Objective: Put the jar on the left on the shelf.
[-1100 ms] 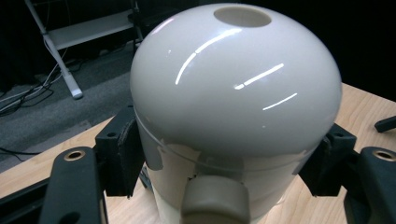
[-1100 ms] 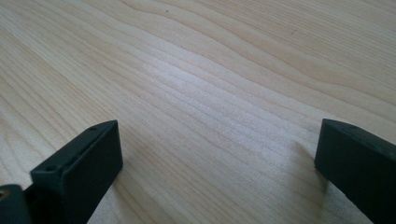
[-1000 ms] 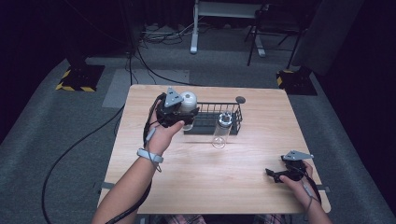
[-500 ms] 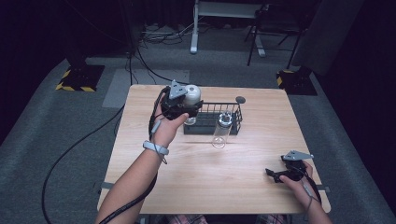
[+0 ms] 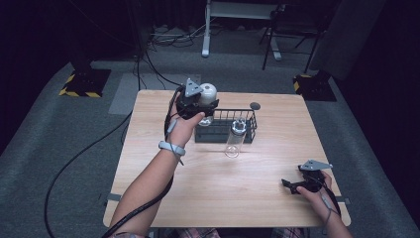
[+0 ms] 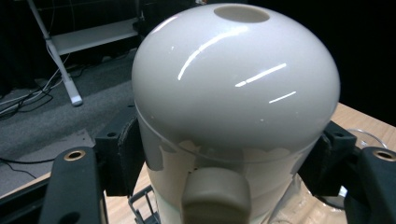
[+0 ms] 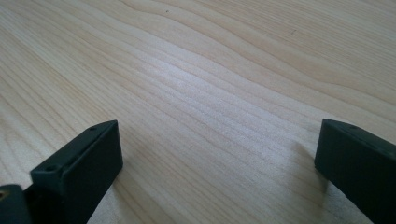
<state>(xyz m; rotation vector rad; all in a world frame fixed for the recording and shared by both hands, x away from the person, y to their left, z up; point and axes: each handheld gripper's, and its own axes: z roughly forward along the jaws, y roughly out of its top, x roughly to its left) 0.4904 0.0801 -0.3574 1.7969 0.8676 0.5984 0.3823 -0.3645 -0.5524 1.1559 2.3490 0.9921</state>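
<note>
1. At the near right corner of the wooden table, the right hand holds the right gripper low over the wood. Its jaws are spread wide with bare tabletop between them, as the right gripper view shows.
2. Near the middle of the table a clear glass jar with a metal rim stands upright, just in front of a black wire basket.
3. Farther back on the left, the left hand raises the left gripper above the basket's left end. Its jaws pinch a white rounded bottle on both sides; the bottle is upright and lifted off the table, with a small recess in its domed top.
4. A small dark round disc lies on the table just behind the basket.
5. Beyond the table, cables run across the grey floor.
</note>
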